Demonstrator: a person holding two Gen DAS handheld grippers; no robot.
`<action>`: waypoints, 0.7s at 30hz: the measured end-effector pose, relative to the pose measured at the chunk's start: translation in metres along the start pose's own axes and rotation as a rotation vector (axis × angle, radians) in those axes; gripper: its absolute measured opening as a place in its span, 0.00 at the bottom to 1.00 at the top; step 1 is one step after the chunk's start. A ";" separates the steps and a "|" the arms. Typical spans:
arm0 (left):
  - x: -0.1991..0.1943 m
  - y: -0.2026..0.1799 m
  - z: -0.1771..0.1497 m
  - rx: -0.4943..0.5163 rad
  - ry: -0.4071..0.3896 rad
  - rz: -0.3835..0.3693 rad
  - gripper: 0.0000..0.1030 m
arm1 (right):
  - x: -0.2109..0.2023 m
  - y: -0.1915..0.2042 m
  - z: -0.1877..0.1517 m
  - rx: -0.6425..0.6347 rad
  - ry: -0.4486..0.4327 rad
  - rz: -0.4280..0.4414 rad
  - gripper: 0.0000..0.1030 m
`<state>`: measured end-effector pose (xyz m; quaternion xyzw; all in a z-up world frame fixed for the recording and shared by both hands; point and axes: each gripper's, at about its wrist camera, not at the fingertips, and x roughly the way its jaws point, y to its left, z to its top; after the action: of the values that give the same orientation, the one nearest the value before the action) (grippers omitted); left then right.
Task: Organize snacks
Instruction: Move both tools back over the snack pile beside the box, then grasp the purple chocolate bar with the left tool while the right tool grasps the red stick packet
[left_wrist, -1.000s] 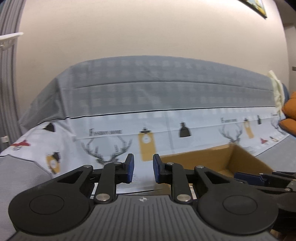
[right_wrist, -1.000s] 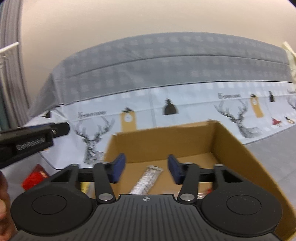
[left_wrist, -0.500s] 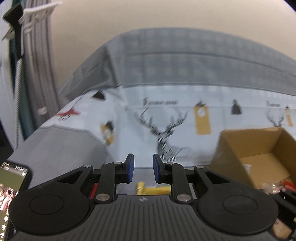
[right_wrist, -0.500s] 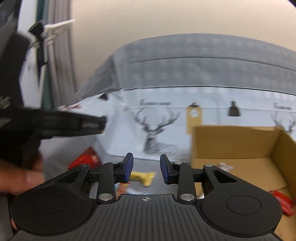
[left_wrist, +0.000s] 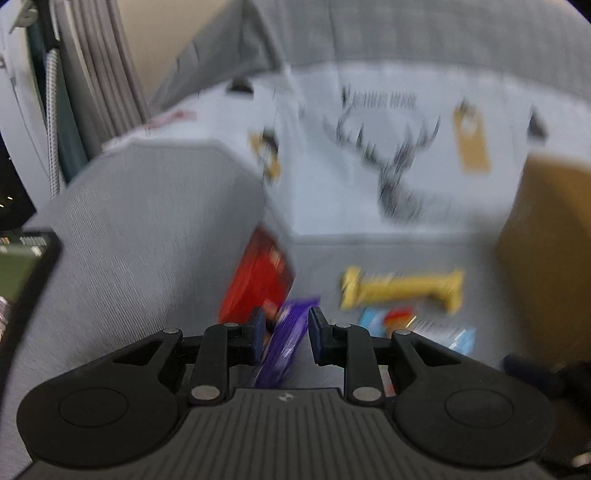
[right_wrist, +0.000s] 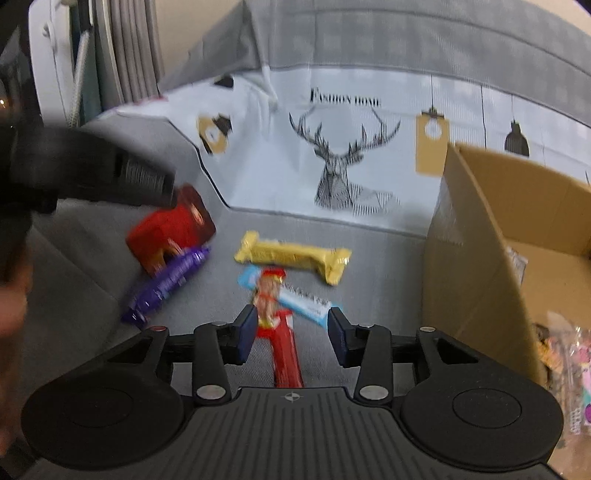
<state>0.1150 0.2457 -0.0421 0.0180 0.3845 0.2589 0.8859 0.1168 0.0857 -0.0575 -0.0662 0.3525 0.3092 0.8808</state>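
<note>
1. Right hand-held gripper (right_wrist: 291, 334), its jaws just opening and apart around nothing gripped, has the red stick snack (right_wrist: 284, 354) lying lengthwise between them on the sofa seat (right_wrist: 369, 258).
2. Left hand-held gripper (left_wrist: 283, 334), narrowly parted, likewise straddles the purple bar (left_wrist: 286, 339).
3. Beyond lies the yellow bar (right_wrist: 291, 254), crosswise; the cardboard box (right_wrist: 472, 229) stands right.

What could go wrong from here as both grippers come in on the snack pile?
1. The red stick snack lies across the blue-and-white bar, so the right gripper, jaws just opened wider, may pinch or drag both.
2. The purple bar touches the red pack; the left gripper could nudge that pack.
3. The left view is motion-blurred, so alignment is hard to judge.
</note>
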 end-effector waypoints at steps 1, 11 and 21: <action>0.006 -0.001 -0.002 0.015 0.008 0.010 0.28 | 0.003 0.001 -0.002 -0.001 0.011 0.000 0.44; 0.047 -0.019 -0.019 0.161 0.085 0.102 0.47 | 0.036 0.003 -0.017 -0.042 0.119 -0.037 0.46; 0.048 0.010 -0.013 0.001 0.148 0.009 0.16 | 0.032 0.002 -0.021 -0.053 0.097 -0.015 0.17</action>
<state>0.1286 0.2751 -0.0813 0.0010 0.4489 0.2632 0.8540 0.1213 0.0961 -0.0944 -0.1069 0.3861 0.3082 0.8629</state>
